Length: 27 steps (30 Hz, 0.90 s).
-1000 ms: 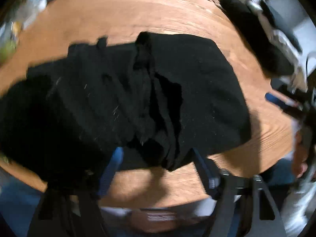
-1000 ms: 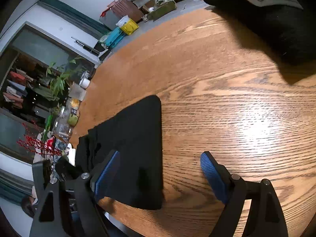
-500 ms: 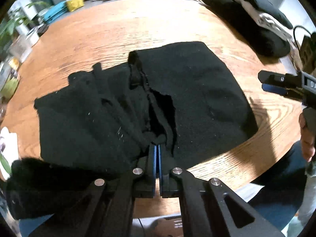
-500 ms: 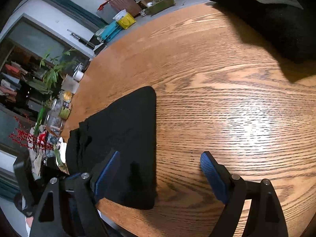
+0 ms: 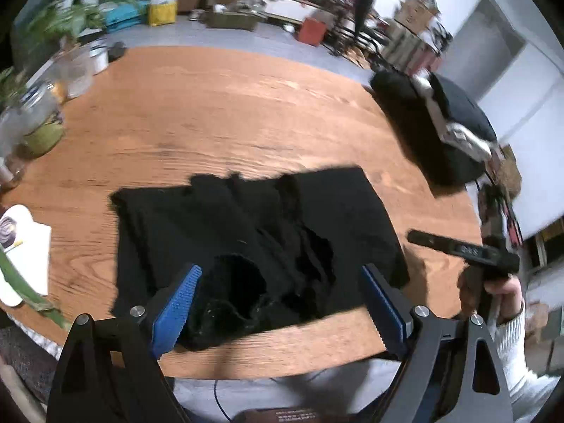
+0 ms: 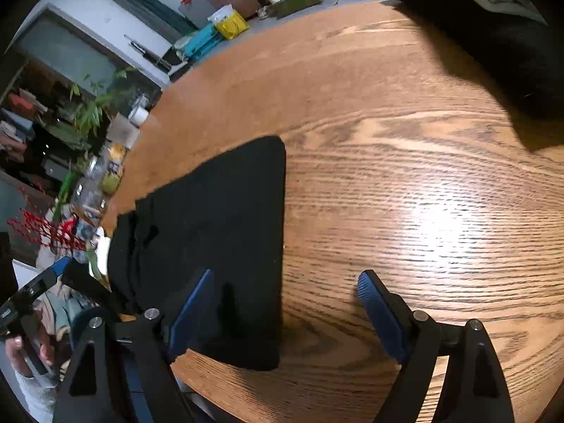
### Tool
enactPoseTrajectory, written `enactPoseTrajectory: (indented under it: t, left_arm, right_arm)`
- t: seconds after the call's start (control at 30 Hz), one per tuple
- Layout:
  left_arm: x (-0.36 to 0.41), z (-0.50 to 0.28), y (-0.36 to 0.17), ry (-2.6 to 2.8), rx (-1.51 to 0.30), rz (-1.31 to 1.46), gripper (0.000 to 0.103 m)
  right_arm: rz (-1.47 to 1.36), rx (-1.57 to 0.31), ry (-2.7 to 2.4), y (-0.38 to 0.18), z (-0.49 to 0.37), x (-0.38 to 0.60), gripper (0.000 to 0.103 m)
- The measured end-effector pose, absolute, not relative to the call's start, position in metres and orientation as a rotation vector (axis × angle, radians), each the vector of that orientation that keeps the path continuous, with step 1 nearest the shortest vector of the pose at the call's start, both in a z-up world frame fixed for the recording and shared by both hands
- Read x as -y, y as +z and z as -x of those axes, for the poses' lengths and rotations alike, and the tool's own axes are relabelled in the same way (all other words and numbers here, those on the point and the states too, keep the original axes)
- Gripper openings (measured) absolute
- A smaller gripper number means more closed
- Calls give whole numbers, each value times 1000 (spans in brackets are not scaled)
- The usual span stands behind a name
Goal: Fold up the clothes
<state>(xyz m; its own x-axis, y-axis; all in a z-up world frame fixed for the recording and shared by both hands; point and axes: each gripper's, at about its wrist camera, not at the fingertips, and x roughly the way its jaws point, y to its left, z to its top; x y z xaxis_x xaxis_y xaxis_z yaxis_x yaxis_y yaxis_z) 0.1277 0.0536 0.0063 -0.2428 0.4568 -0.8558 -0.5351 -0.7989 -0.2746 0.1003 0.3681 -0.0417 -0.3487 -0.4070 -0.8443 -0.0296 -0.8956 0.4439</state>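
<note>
Since the left gripper (image 5: 278,299) has just been opening, its blue-ribbed fingers (image 5: 176,303) stand spread in the left wrist view with nothing pinched; the near, bunched edge of the black knitted garment (image 5: 253,239) lies under the gap, untouched by the pads. That garment sits partly folded on the round oak-grain wooden table (image 5: 229,112), close to the near rim, its right half flat and its left half creased and rumpled toward the person, likely because a fold was laid there and let go. Farther right on the table a dark heap of other clothes (image 5: 433,127) waits, well apart from it. At the left rim stand clear glass jars (image 5: 38,120); one seems to hold something green, though the contents are too blurred to name.

Seen from the right wrist camera, the right gripper (image 6: 285,303) hangs with jaws wide and empty above the garment's flat right corner (image 6: 225,218) and bare wood, probably poised to take that edge for the next fold. Only part of the dark heap (image 6: 500,42) shows at top right.
</note>
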Motion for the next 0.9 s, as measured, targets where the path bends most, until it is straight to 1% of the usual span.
enactPoseTrajectory:
  t: [0.17, 0.2, 0.3, 0.37, 0.43, 0.5, 0.63, 0.7, 0.77, 0.9]
  left_arm:
    - [-74, -155, 23, 2119, -305, 1188, 89]
    - [-72, -150, 24, 2124, -319, 1163, 89]
    - [-65, -124, 13, 2124, -298, 1192, 89]
    - [-59, -107, 4, 2123, -258, 1228, 89]
    - [-46, -95, -5, 2109, -164, 1305, 89]
    - [-28, -97, -13, 2066, -75, 1380, 89]
    - [9, -124, -46, 2033, -31, 1543, 89]
    - [27, -134, -65, 2012, 25, 1626, 89]
    - [41, -138, -81, 1981, 103, 1692, 89]
    - [55, -132, -86, 1905, 282, 1698, 88]
  right_arm:
    - [-1666, 529, -2332, -51, -101, -361, 87]
    - [-1652, 532, -2337, -49, -102, -361, 87]
    - [-1450, 536, -2214, -25, -112, -345, 85]
    - [-1294, 515, -2058, -6, -120, -324, 85]
    - [-1235, 420, -2018, 0, -130, -299, 84]
    - [-1283, 338, -2005, -10, -134, -279, 84]
    - [-1406, 212, -2030, -39, -133, -260, 84]
    - [-1455, 210, -2040, -51, -126, -259, 84]
    - [-1482, 246, -2041, -58, -119, -257, 84]
    - [-1478, 275, -1977, -54, -114, -241, 84]
